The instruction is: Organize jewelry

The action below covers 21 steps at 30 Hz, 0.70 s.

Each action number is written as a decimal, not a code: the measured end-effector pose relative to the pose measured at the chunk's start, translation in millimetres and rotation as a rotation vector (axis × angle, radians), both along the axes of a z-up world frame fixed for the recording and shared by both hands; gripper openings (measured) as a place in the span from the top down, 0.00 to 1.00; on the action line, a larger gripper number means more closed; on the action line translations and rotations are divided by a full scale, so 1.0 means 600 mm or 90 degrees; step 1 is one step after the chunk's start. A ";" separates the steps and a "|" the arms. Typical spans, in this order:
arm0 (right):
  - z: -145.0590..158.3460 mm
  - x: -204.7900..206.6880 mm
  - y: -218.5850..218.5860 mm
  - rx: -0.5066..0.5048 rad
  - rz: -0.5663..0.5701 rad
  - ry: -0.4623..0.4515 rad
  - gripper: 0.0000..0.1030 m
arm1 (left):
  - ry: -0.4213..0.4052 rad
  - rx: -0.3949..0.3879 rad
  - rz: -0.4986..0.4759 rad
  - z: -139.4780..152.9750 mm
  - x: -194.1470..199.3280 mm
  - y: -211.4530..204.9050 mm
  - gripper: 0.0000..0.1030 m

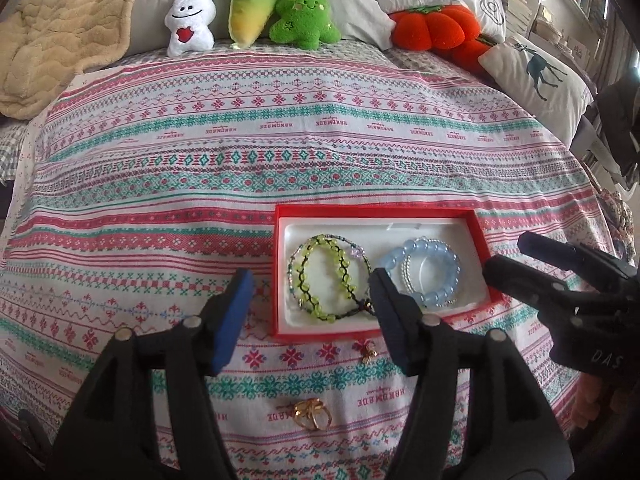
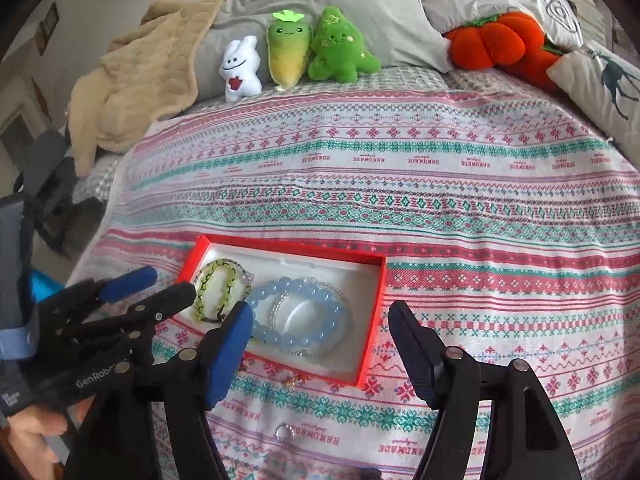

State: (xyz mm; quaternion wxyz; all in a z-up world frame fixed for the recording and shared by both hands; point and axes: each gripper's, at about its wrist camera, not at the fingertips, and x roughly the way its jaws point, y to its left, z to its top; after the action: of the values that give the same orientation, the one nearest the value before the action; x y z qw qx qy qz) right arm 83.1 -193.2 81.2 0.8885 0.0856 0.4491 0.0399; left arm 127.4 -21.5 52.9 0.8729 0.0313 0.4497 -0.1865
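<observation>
A red box with a white lining (image 1: 476, 236) (image 2: 376, 320) lies on the patterned bedspread. It holds a green beaded bracelet (image 1: 324, 276) (image 2: 218, 284) on the left and a blue beaded bracelet (image 1: 434, 270) (image 2: 304, 312) on the right. A gold ring (image 1: 312, 412) and a small gold charm (image 1: 368, 352) lie on the cloth in front of the box. A silver ring (image 2: 285, 432) shows in the right wrist view. My left gripper (image 1: 312, 312) is open and empty, just in front of the box. My right gripper (image 2: 324, 340) is open and empty over the box's near right corner.
Plush toys (image 1: 256, 8) line the bed's far edge: a white bunny, a green radish and a green tree. Orange pumpkin cushions (image 1: 436, 26), pillows (image 1: 536, 76) and a beige blanket (image 1: 60, 36) lie behind. The bed's edge falls away at left (image 2: 92, 240).
</observation>
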 end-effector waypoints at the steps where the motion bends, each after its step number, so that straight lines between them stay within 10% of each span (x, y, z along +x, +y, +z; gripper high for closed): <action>1: 0.003 -0.006 0.000 -0.003 0.003 -0.001 0.31 | 0.001 0.000 0.001 0.002 -0.005 0.003 0.32; 21: -0.013 -0.115 0.005 -0.015 0.014 0.057 0.24 | 0.081 0.030 -0.039 -0.024 -0.114 0.055 0.19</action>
State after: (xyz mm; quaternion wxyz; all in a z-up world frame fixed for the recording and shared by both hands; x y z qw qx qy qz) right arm 14.4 -190.2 73.6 0.8679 0.0722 0.4897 0.0404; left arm 59.3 11.3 38.5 0.8354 0.0532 0.5076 -0.2039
